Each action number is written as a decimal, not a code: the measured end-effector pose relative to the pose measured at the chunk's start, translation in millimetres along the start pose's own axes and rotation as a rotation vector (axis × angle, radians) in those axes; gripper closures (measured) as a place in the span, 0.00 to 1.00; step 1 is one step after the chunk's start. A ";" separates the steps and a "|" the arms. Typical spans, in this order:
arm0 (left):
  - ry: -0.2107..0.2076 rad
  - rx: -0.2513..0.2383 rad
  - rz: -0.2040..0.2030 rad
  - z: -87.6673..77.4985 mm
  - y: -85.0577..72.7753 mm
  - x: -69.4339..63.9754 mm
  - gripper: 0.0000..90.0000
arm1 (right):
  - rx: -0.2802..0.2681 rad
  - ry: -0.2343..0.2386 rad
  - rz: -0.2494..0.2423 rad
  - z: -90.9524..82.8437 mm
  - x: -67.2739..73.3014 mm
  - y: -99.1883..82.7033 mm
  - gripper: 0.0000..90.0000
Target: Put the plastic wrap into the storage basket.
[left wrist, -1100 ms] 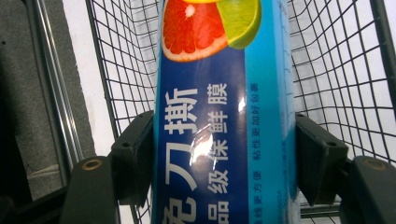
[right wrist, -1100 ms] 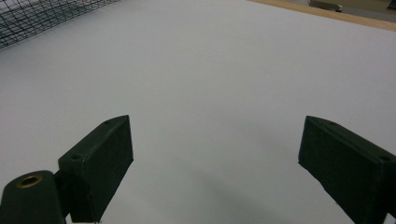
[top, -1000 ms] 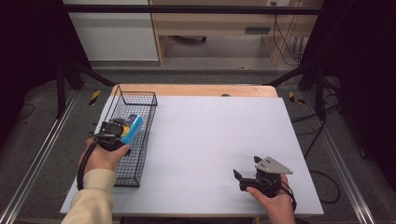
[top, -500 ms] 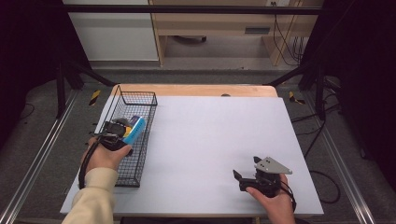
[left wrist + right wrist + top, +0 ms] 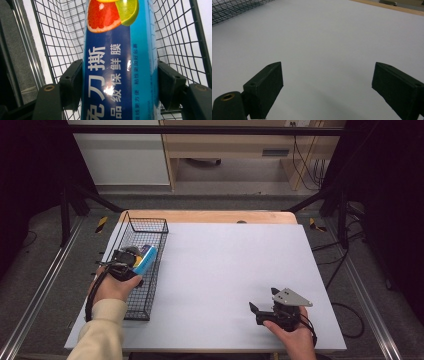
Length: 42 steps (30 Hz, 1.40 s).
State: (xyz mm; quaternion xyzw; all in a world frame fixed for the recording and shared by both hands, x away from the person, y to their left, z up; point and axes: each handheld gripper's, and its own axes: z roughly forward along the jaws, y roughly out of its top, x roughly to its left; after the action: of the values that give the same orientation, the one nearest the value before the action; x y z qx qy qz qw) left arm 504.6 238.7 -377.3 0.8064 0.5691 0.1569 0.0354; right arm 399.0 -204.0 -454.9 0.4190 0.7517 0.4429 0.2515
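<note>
A blue cling-film box [image 5: 120,65] was clamped by the left gripper [image 5: 131,260] over the wire basket [image 5: 145,300]; the right gripper [image 5: 327,90] was held released.

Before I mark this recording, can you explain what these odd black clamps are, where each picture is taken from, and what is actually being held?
No robot arm here: a person holds a hand-operated two-jaw gripper in each hand. The high view looks down from above the person's side of the white table. The other two views come from cameras riding on each gripper, looking along its black jaws.

At the table's left edge stands a black wire basket. The left gripper is shut on a blue cling film box printed with citrus slices and Chinese characters, holding it inside the basket; in the left gripper view both pads press its sides.

The right gripper rests near the table's front right, jaws open with nothing between them, pointing across bare tabletop.
</note>
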 end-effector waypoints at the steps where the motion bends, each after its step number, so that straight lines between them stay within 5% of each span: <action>1: -0.001 0.001 0.002 0.3 0.2 -0.1 0.36 | 0.000 0.001 -0.001 0.0 0.0 0.0 0.11; 42: 0.015 0.098 0.012 9.7 10.8 -1.9 0.35 | 0.016 0.012 -0.010 1.9 1.8 -0.7 0.11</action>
State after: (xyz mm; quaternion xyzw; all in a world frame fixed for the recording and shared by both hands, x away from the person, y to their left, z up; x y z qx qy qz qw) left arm 516.7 234.3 -384.4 0.8092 0.5717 0.1351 -0.0092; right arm 399.2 -201.9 -456.4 0.4144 0.7589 0.4382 0.2457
